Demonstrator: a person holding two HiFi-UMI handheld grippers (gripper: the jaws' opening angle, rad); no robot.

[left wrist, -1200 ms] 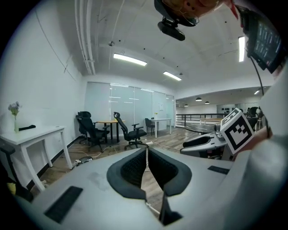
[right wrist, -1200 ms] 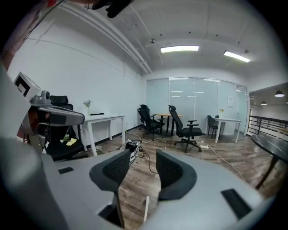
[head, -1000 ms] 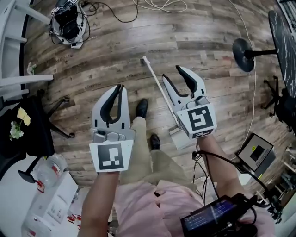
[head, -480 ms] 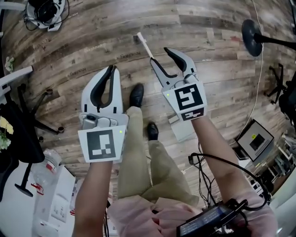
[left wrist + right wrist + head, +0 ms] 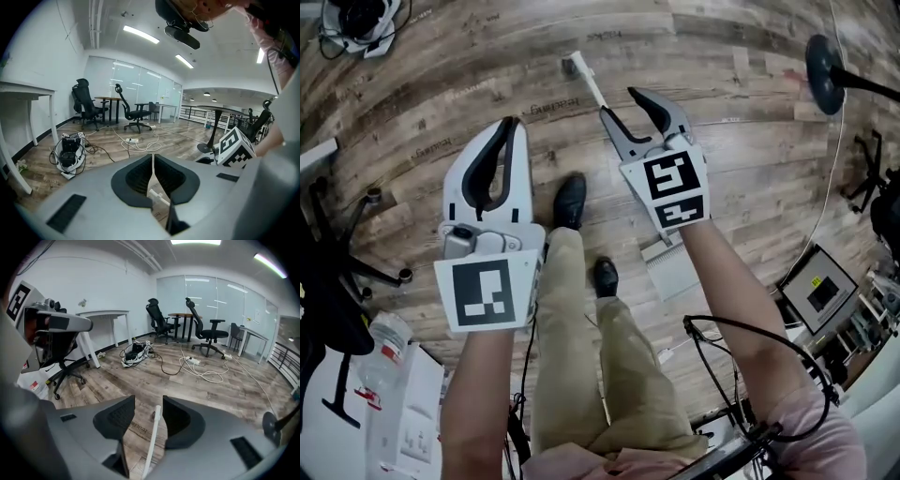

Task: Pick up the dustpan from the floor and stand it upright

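1. We see a white dustpan [image 5: 673,272] lying flat on the wooden floor [image 5: 750,141], just right of the person's shoes [image 5: 570,200].
2. Its long handle [image 5: 586,82] points far and left.
3. The right gripper [image 5: 621,105] is over that handle with its jaws spread apart. In the right gripper view the handle shows in the gap, and neither jaw is clamped on it.
4. The left gripper [image 5: 510,127] hangs left of the shoes, its jaws pressed together on nothing.
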